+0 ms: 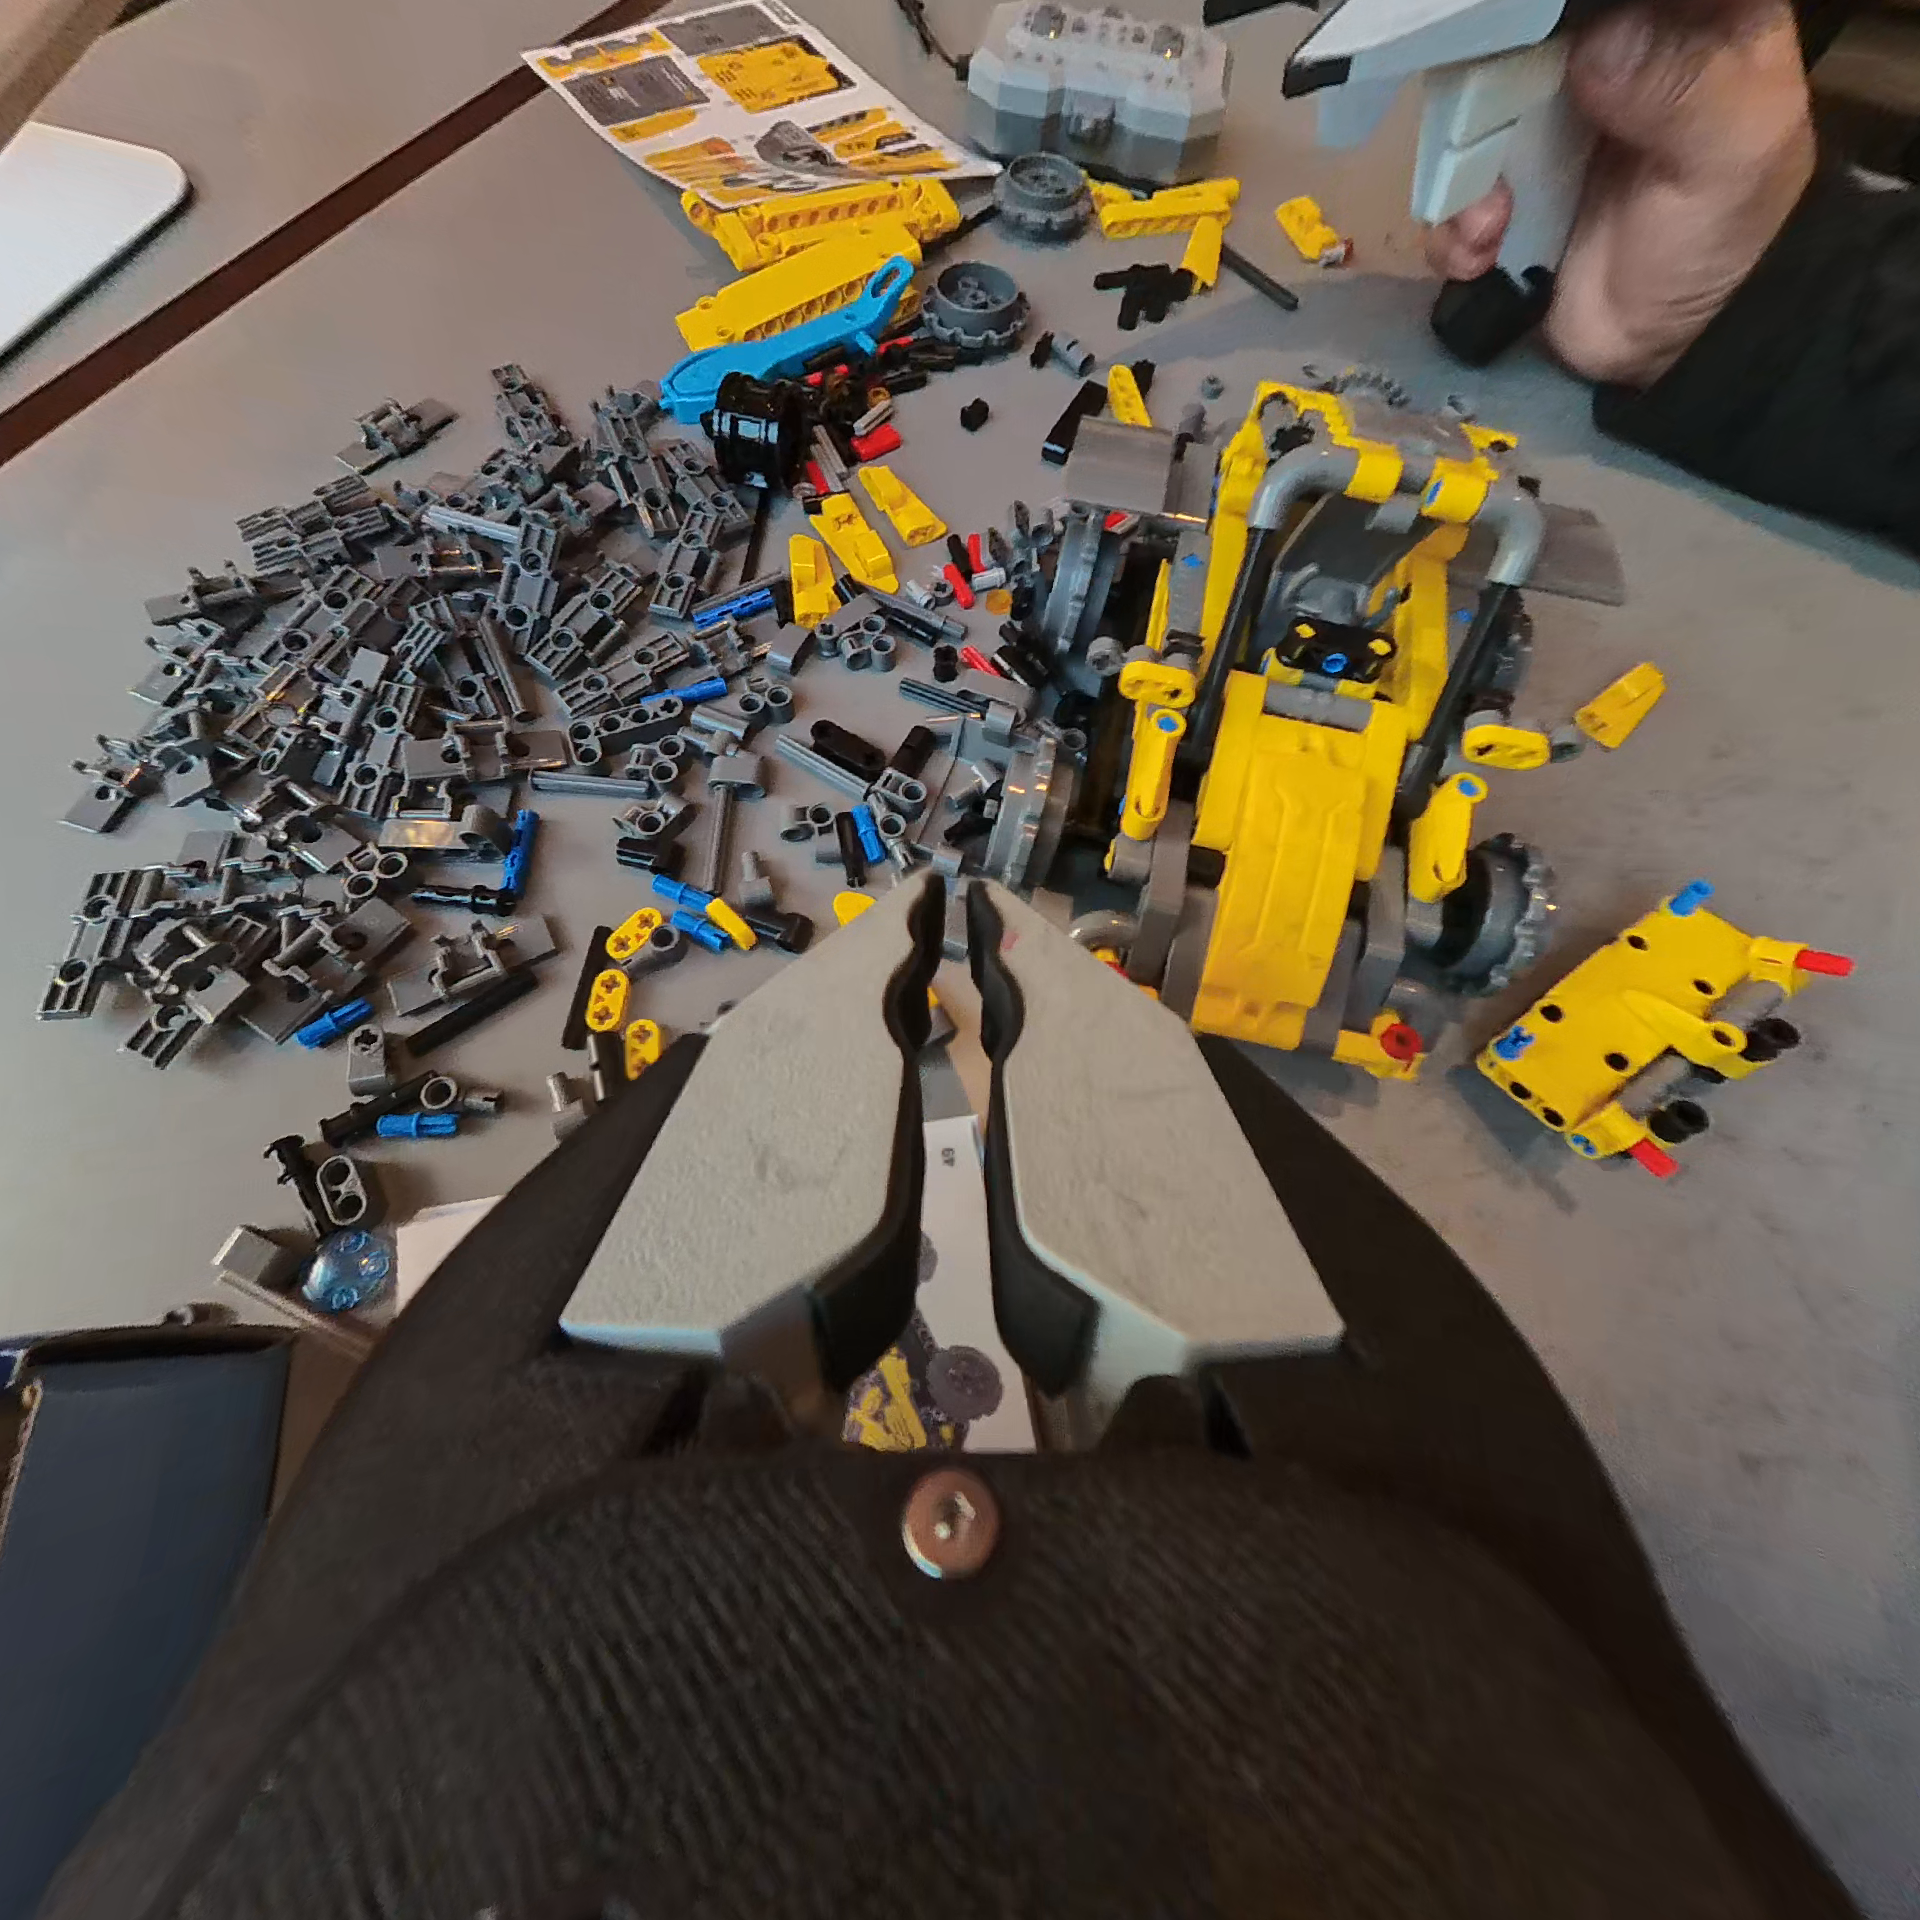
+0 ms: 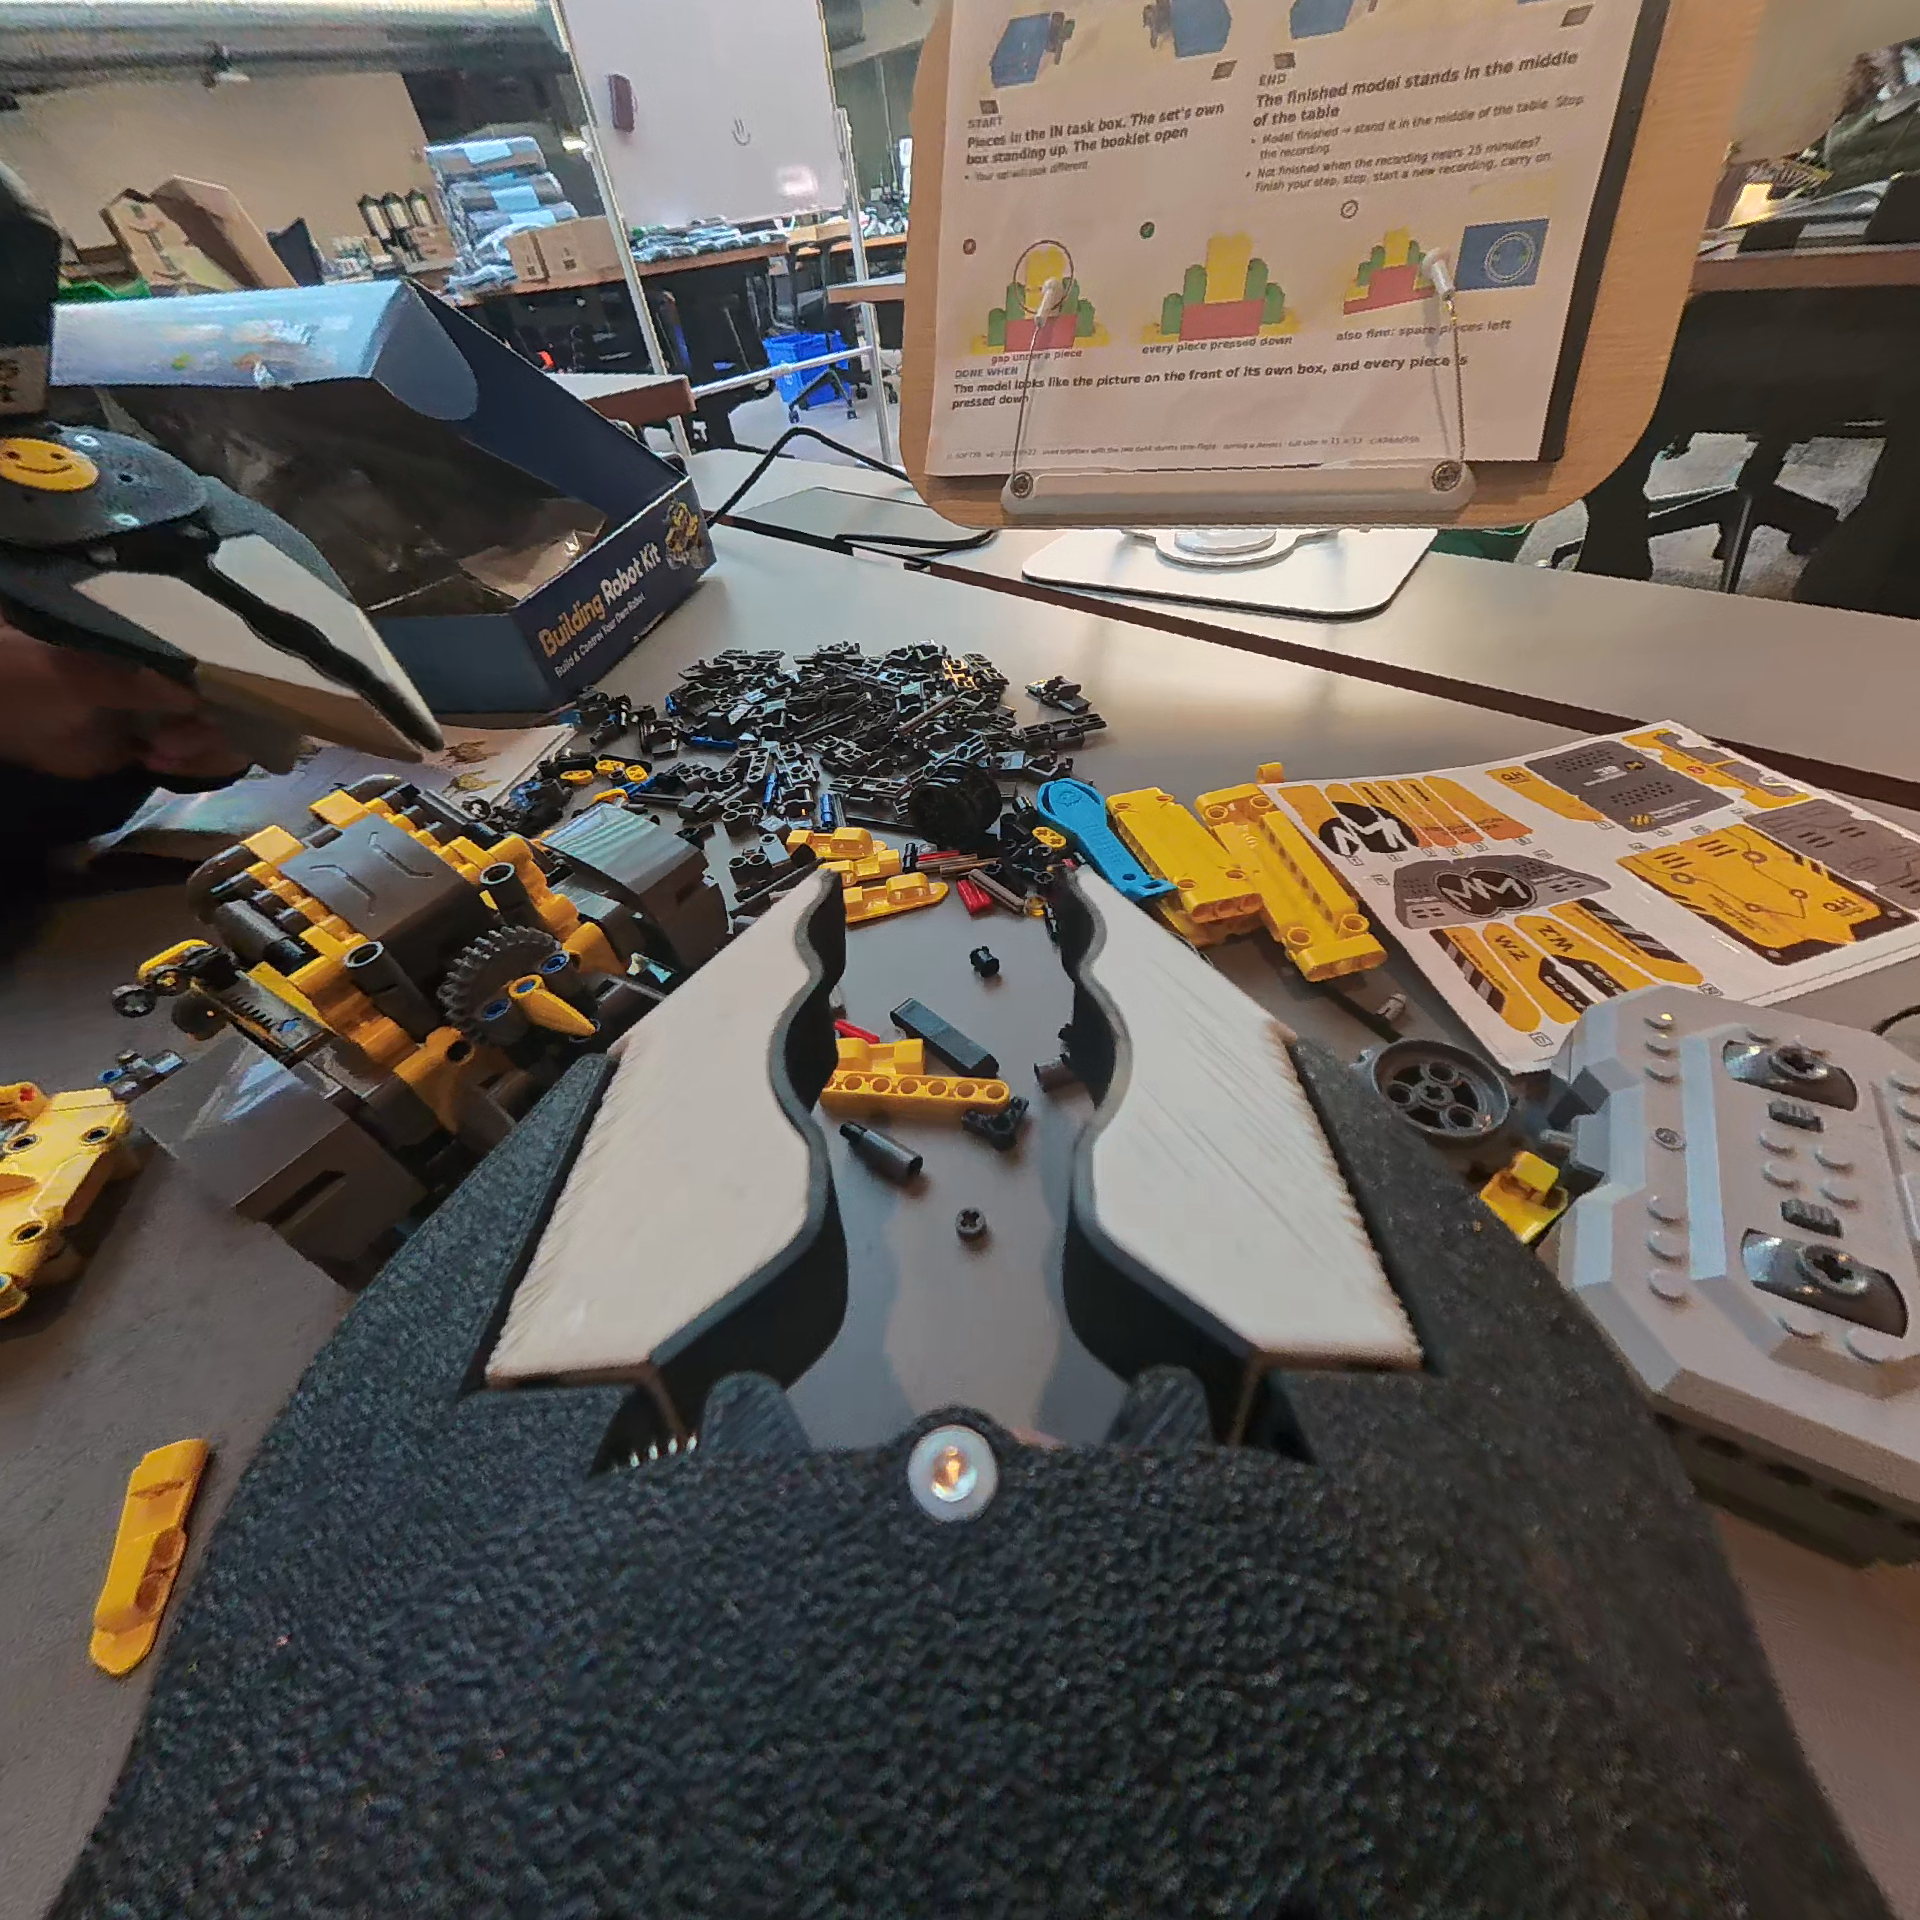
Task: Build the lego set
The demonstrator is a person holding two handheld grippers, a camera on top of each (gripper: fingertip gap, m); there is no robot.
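Two hand-held grippers are held above the desk [image 1: 1558, 1455]. The left hand-held gripper [image 1: 954, 909], its jaws drawn almost together on nothing, is poised just beside the yellow model [image 1: 1299, 779], with grey parts [image 1: 364, 727] heaped to its left. The right hand-held gripper [image 2: 951, 935] is held apart and empty over a yellow beam [image 2: 914, 1086] and black pins [image 2: 881, 1148], with a grey controller [image 2: 1745, 1195] at its right.

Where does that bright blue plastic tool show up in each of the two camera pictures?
Left wrist view: the blue tool lies in the upper middle, against long yellow beams, just above a black wheel hub.
Right wrist view: the blue tool lies right of centre, left of the yellow beams.
Shared landmark: the sticker sheet.
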